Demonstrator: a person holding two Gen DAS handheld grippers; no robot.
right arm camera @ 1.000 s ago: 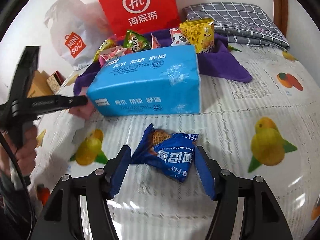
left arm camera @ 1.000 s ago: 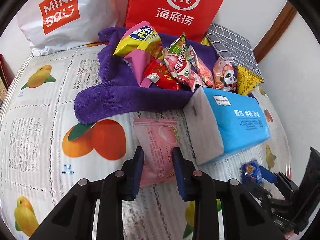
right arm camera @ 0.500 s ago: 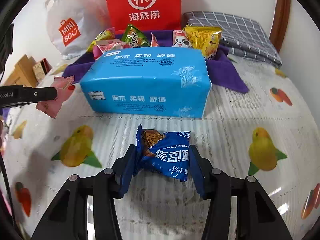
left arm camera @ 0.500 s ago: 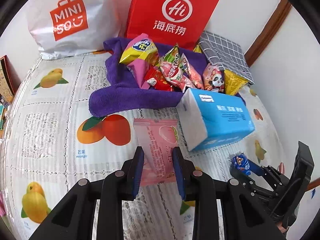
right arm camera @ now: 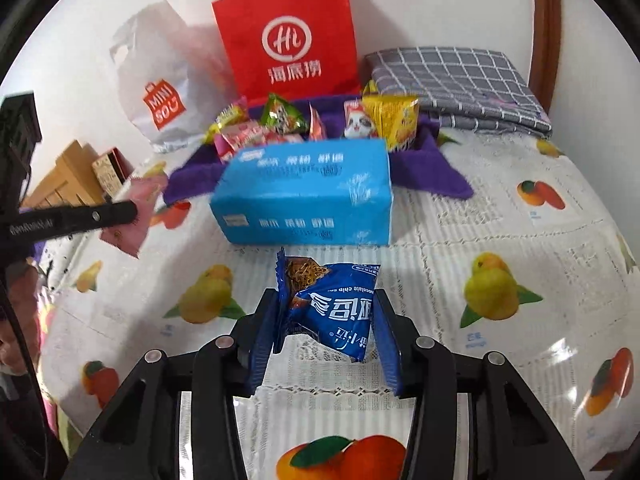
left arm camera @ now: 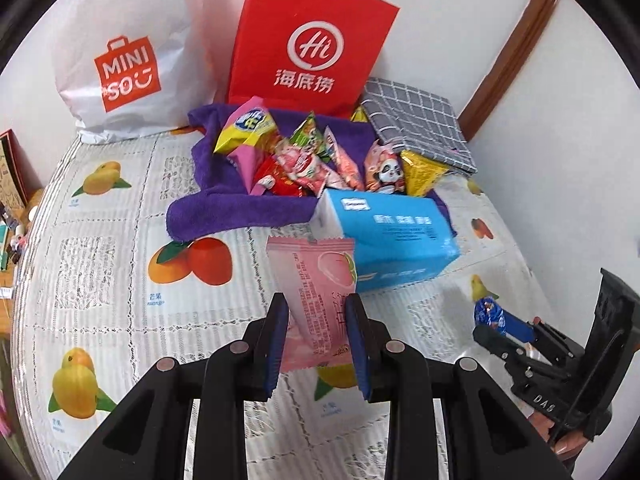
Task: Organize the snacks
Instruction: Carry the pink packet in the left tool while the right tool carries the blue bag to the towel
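Note:
My left gripper (left arm camera: 316,308) is shut on a pink peach snack packet (left arm camera: 316,276), held upright above the fruit-print tablecloth (left arm camera: 100,248). The jaws of my right gripper (right arm camera: 326,312) are closing, and their pads press on a blue chocolate-chip cookie packet (right arm camera: 336,300), which hangs clear of the cloth. In the right wrist view the left gripper (right arm camera: 132,212) shows at the left with the pink packet (right arm camera: 132,236). Several snack packets (left arm camera: 304,160) lie on a purple towel (left arm camera: 224,208) behind a blue tissue pack (left arm camera: 392,236).
A red paper bag (left arm camera: 312,40) and a white Miniso bag (left arm camera: 128,64) stand against the back wall. A grey checked folded cloth (left arm camera: 420,128) lies at the back right. Cardboard boxes (right arm camera: 76,176) sit beyond the table's left edge. A white wall borders the right side.
Both grippers have risen. The right jaws narrowed onto the blue cookie packet and lifted it off the cloth. The pink packet rose in the left gripper's grip.

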